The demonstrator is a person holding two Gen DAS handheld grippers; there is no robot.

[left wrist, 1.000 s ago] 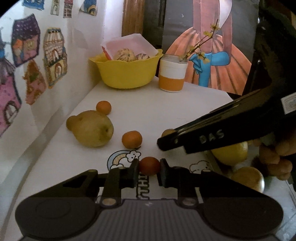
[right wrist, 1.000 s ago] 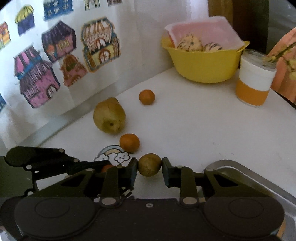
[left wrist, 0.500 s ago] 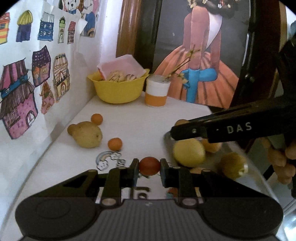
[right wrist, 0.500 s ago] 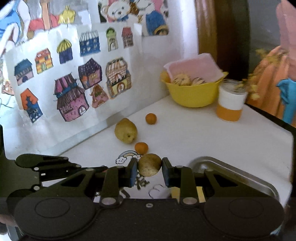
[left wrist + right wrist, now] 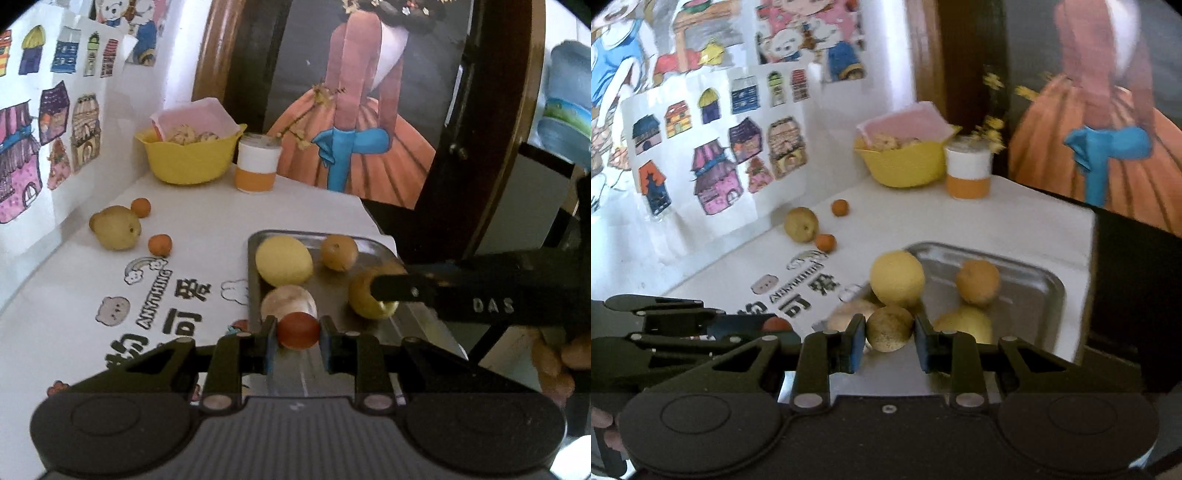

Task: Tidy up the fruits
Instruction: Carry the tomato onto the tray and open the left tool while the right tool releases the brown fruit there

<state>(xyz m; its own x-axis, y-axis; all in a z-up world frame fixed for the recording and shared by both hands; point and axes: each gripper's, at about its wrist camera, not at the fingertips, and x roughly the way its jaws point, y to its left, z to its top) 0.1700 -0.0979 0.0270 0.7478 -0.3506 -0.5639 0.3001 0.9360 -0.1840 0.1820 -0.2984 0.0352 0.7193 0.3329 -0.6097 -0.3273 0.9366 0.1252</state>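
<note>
Left wrist: left tool (image 5: 298, 340) gripped red fruit (image 5: 297, 329), right tool (image 5: 890, 338) gripped brown fruit (image 5: 889, 328); both above tray (image 5: 373, 246), likely for drop-off.

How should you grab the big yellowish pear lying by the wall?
Probably pinch the pear across its fat round belly, coming straight down from above. It lies on its side, its narrow end pointing towards the wall, and two small oranges sit close beside it, so a side approach could bump them.

Both wrist cams look fwd, high over shared tray (image 5: 373, 243) & table (image 5: 1027, 210).
</note>
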